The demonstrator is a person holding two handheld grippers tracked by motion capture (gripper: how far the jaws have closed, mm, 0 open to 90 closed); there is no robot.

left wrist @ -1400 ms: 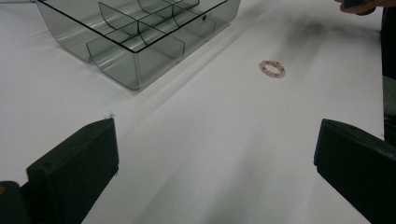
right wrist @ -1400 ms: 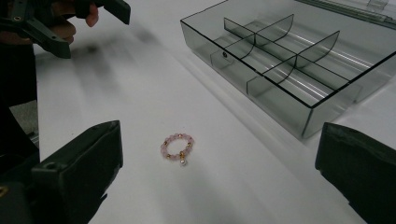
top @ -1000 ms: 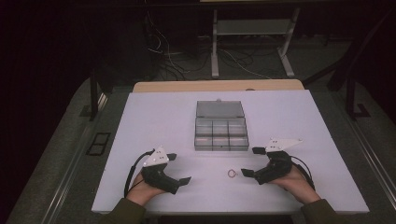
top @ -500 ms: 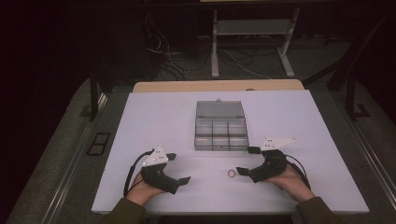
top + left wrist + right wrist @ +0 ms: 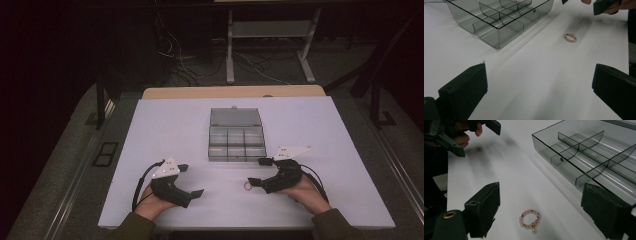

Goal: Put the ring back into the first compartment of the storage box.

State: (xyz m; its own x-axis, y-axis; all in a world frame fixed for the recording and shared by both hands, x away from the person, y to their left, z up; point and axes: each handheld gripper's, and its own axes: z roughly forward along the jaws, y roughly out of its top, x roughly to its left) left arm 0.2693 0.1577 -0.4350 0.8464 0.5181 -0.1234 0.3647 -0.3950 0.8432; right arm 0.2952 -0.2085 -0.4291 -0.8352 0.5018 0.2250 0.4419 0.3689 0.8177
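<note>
A small bracelet of pink beads with gold spacers (image 5: 529, 220) lies on the white table (image 5: 175, 130), in front of a clear compartment box (image 5: 235, 137). My right gripper (image 5: 541, 212) hangs low over it. Its jaws have just been closing a little but stand wide, with the bracelet on the table between them and untouched. From above, the right gripper (image 5: 256, 171) points left at the bracelet (image 5: 247, 186). My left gripper (image 5: 191, 180) rests open at the front left with nothing between its jaws. Its own view shows the left gripper (image 5: 539, 92) facing the bracelet (image 5: 570, 37) from farther off.
The clear box (image 5: 584, 157) has its lid swung back and several divided compartments; its near wall stands close to the right gripper's right jaw. A wooden strip (image 5: 235, 92) borders the table's far edge. Dark floor with cables and a metal stand lies beyond.
The right gripper has shifted left toward the bracelet, which now lies between its jaws. The left gripper and the bracelet have stayed in place.
</note>
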